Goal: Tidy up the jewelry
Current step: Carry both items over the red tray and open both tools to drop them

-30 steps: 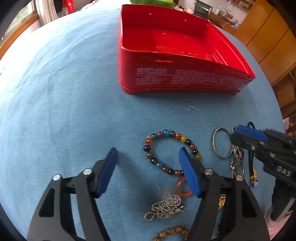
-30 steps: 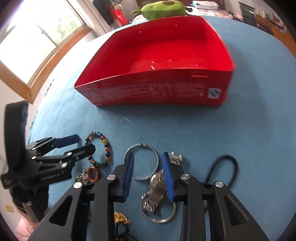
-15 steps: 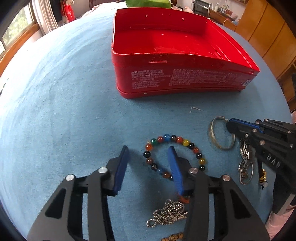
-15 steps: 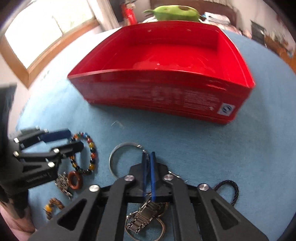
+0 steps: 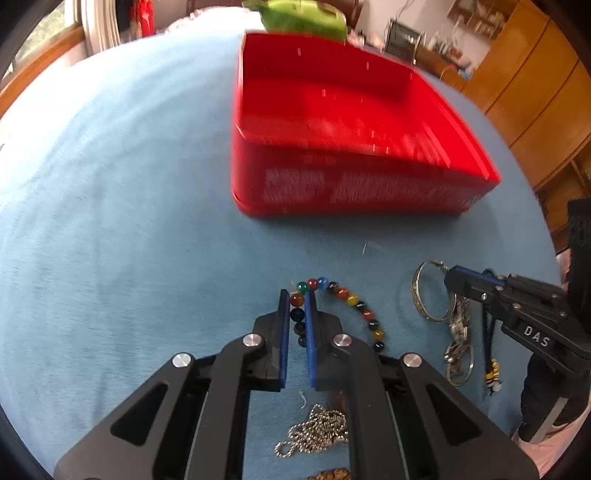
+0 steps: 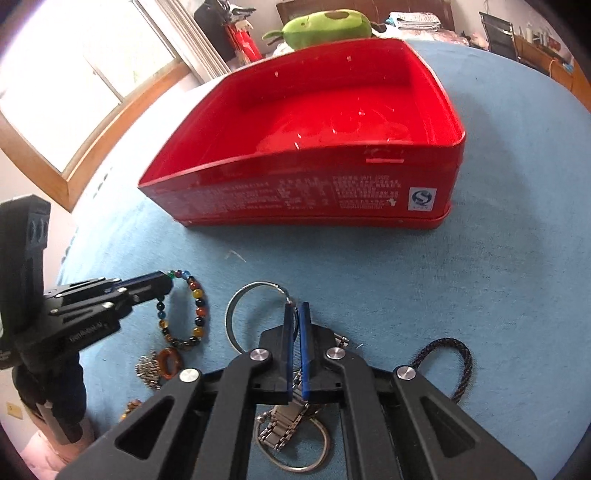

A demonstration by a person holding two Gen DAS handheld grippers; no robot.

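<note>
A blue cloth surface (image 5: pixel 110 221) is filling most of both views, curving away to a wooden window frame (image 6: pixel 55 162) at the upper left of the right wrist view and wooden cabinets (image 5: pixel 535 110) at the upper right of the left wrist view. A red tin box (image 6: pixel 303 199) is sitting open-topped in the upper centre, with a green plush toy (image 6: pixel 328 24) lying beyond its far rim. The left gripper (image 5: pixel 295 306) is pressing its blue pads onto one side of the beaded bracelet (image 5: pixel 354 301), its jaws having just been closing; the rest of the bracelet is trailing to the right on the cloth. The right gripper (image 6: pixel 294 314) is standing nearly closed on the edge of a silver bangle (image 6: pixel 236 310) in the lower centre of its view, with a metal watch band (image 6: pixel 284 421) lying under its fingers. A ball chain (image 5: pixel 314 432), a brown ring (image 6: pixel 170 362) and a dark cord loop (image 6: pixel 454 362) are resting near the lower edge. The cloth is lying bare between the jewelry and the box's near wall, and wide to the left of the box in the left wrist view.
</note>
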